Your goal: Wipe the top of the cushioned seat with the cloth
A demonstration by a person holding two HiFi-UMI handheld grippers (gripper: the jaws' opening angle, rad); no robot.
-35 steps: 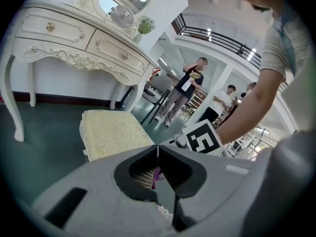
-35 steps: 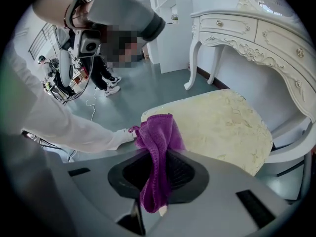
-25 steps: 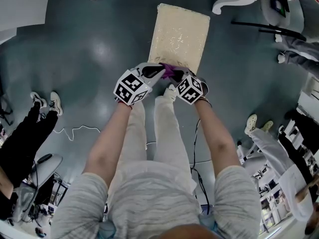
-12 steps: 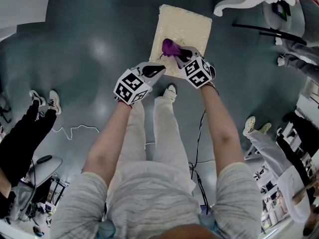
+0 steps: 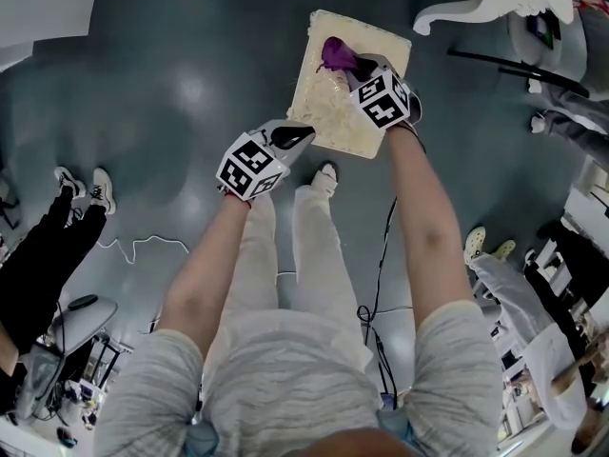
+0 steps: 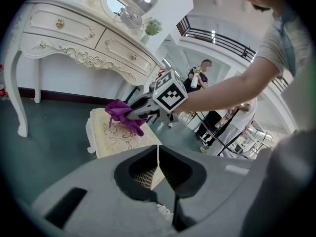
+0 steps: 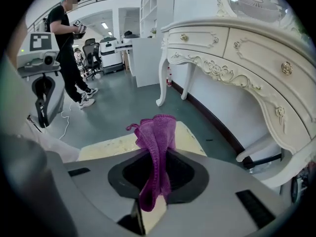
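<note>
My right tongs point(image 5: 350, 63) clench the cloth point(image 5: 333, 52) at the far end of the cushioned seat point(image 5: 328, 112), whose length runs toward me. Left tongs point(image 5: 303, 133) closed, empty.

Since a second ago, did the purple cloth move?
Yes. The purple cloth slid from the cushioned seat's near edge toward its far edge, away from the person.

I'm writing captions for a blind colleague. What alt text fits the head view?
Seen from above, the right claw holds a purple cloth over the far end of a cream cushioned seat. The left claw, shut and empty, hovers by the seat's near left corner above a grey floor.
</note>
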